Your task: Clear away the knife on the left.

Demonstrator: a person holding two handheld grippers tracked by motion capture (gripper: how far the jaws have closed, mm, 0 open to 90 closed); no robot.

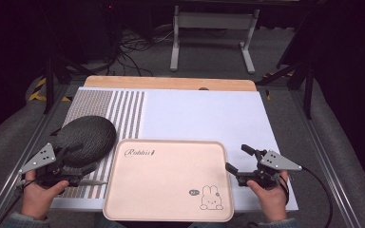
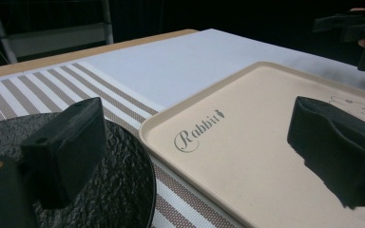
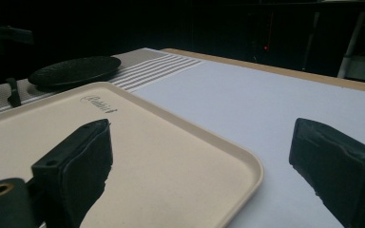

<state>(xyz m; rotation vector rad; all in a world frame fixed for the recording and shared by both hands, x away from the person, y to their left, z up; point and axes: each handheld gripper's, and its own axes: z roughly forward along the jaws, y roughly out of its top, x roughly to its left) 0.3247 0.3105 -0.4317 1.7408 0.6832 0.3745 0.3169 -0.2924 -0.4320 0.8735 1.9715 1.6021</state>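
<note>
Wooden table (image 1: 171,82) under a white, stripe-edged mat (image 1: 204,114); between the tongs, beige tray (image 1: 168,183); beside the left pair, black plate (image 1: 86,137).

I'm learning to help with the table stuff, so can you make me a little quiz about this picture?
1. True or false: the black plate is sitting on the pink tray.
2. What animal is drawn on the tray? A) cat B) rabbit C) duck
3. Fill in: the left tongs and the right tongs are both ____ and hold nothing.

Key:
1. False. The plate rests on the striped part of the mat, left of the tray.
2. B. The rabbit is in the tray's near right corner.
3. Open.
</note>
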